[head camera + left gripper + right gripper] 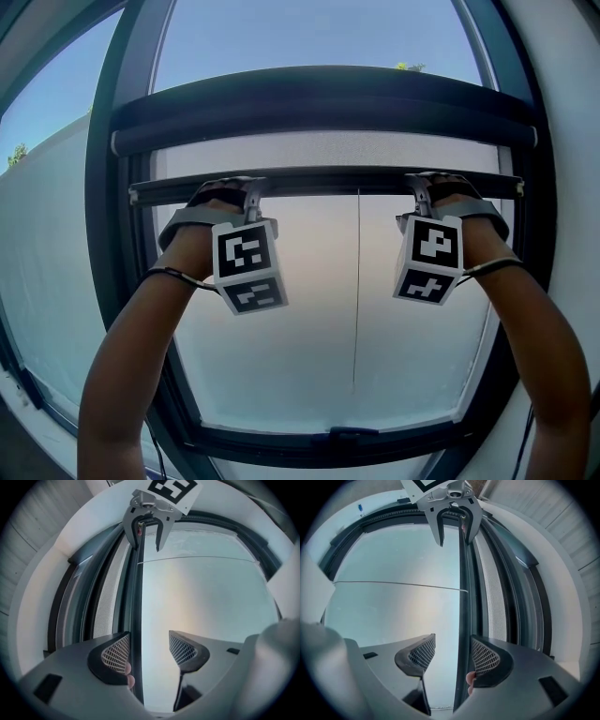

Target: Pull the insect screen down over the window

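The insect screen's dark pull bar (pixel 323 181) runs across the upper window, with a short strip of grey mesh (pixel 319 150) showing below the roller housing (pixel 319 108). My left gripper (pixel 247 194) reaches up to the bar near its left end and my right gripper (pixel 420 192) near its right end. In the left gripper view the bar (pixel 136 602) passes between the jaws of the left gripper (pixel 149 651), close to the left pad (pixel 115 653), with a wide gap. In the right gripper view the right gripper (pixel 452 654) straddles the bar (pixel 464 597) the same way, open.
A thin pull cord (pixel 357 281) hangs from the bar's middle down the frosted pane. A dark handle (pixel 352 433) sits on the lower window frame. The dark frame (pixel 105 234) borders the left side and a white wall (pixel 572 187) the right.
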### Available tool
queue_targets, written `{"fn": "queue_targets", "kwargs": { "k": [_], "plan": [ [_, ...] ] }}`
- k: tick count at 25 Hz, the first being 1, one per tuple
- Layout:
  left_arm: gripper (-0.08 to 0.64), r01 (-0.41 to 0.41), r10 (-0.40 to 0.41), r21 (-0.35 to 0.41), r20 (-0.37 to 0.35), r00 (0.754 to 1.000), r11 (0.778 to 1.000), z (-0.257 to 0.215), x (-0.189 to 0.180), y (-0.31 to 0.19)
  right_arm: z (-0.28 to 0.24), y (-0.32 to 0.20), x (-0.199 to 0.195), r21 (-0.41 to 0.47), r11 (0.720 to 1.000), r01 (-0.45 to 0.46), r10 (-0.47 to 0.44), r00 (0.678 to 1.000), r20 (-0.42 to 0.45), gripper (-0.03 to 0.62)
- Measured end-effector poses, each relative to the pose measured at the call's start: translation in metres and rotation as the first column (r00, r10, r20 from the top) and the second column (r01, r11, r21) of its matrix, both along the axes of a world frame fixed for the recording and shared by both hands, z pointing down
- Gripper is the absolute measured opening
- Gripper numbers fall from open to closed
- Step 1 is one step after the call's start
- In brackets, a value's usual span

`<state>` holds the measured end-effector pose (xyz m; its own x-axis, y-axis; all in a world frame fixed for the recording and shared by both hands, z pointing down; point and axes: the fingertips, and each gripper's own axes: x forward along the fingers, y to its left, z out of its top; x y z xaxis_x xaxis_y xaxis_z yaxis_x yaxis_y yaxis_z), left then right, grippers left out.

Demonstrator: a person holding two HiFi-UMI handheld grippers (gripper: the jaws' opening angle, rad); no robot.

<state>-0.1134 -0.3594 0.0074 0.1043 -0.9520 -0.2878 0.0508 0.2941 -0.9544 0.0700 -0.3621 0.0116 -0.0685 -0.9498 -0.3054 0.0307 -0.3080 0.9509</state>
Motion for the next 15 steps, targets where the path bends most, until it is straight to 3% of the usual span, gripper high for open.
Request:
{"fn": "queue_targets", "kwargs": {
  "k": [5, 11, 15],
  "plan": [
    [0.247, 0.042, -0.041, -0.042, 0.016, 0.999, 0.998, 0.014, -0.001, 0.0, 0.014, 0.001, 0.001, -0.026, 1.0, 0.0, -0.001, 1.0, -0.018, 0.219],
    [0.247, -0.002, 0.002, -0.062, 0.009, 1.0, 0.998, 0.027, -0.002, 0.0, 0.026, 0.0, -0.001, -0.045, 0.999, 0.005, -0.006, 1.0, -0.008, 0.219],
    [0.247, -0.017, 0.017, -0.037, 0.009, 1.0, 0.999, 0.034, 0.0, 0.001, 0.036, 0.0, -0.001, -0.051, 0.999, 0.008, -0.008, 1.0, 0.001, 0.219]
  ]
}}
